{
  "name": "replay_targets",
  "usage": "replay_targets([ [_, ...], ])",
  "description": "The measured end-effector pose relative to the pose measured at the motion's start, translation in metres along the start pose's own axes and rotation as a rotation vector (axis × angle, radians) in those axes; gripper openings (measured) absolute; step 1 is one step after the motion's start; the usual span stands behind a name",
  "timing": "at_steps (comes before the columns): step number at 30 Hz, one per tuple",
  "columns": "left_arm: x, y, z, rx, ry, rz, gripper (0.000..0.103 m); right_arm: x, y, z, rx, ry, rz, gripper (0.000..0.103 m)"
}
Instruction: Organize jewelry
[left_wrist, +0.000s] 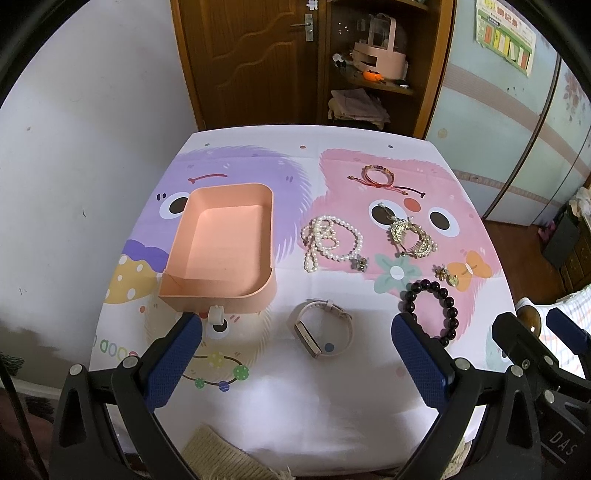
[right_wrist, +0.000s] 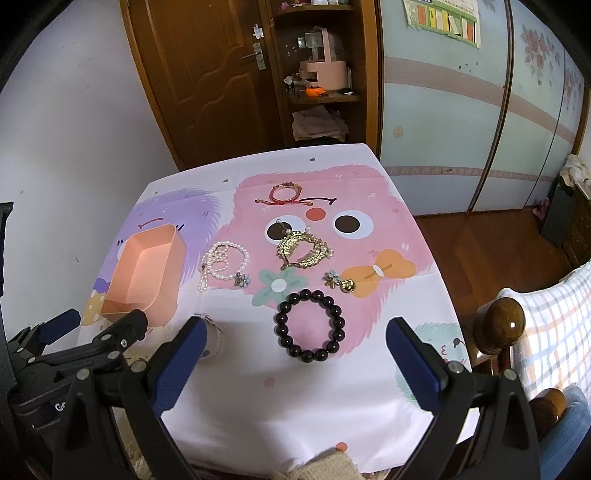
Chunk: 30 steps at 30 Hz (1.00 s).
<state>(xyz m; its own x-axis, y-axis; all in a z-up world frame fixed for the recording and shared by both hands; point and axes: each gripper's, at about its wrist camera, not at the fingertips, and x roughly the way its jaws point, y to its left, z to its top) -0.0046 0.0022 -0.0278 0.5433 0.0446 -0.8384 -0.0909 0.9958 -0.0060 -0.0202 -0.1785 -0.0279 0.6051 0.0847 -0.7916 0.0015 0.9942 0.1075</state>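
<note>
- The tray (left_wrist: 221, 243) sits on the left side of the tabletop (left_wrist: 295, 417), empty; none of the jewelry is in it, so by my reading the sorting has not started.
- The jewelry lies loose on the printed cloth to the right of the tray: pearls (left_wrist: 328, 240) nearest it, a gold piece (left_wrist: 410, 236) further right, a red cord bracelet (left_wrist: 376, 175) at the far side, small earrings (left_wrist: 448, 275) near the right edge.
- Closest to the person are a watch (left_wrist: 323, 330) at the middle and a dark bead bracelet (right_wrist: 310, 325) to its right.
- The left tongs (left_wrist: 295, 336) are spread wide with nothing between them, hanging above the near edge with the watch centred ahead.
- The right tongs (right_wrist: 295, 339) are likewise wide apart and empty, with the bead bracelet framed between the pads.
- Likely step: the first pick, each tool lined up on its own piece.
- The next move calls for lowering onto one piece, closing on the band or the beads, and carrying it left to the tray.
- The bead bracelet lies flat, so one pad would probably have to go inside the ring to catch a side.
</note>
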Motion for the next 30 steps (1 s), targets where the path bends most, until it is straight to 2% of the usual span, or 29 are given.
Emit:
replay_targets([
  [10,0.005,-0.004,-0.002,0.008,0.002,-0.020,0.101,0.003,-0.003,-0.003,0.012,0.004,0.023,0.098],
  [15,0.008,-0.006,0.004,0.018,0.023,-0.029,0.101,0.005,-0.005,-0.001,0.015,0.015,0.033,0.096],
  [21,0.018,-0.008,0.011,0.041,0.061,-0.075,0.101,0.011,-0.009,0.004,0.007,0.029,0.052,0.094],
  [23,0.024,-0.007,0.015,0.044,0.082,-0.095,0.101,0.014,-0.013,0.005,0.008,0.035,0.048,0.092],
  [27,0.040,0.000,0.023,0.057,0.160,-0.159,0.101,0.026,-0.027,0.010,0.038,0.077,0.054,0.079],
  [30,0.053,0.012,0.027,0.015,0.208,-0.191,0.101,0.040,-0.042,0.013,0.080,0.133,0.067,0.071],
])
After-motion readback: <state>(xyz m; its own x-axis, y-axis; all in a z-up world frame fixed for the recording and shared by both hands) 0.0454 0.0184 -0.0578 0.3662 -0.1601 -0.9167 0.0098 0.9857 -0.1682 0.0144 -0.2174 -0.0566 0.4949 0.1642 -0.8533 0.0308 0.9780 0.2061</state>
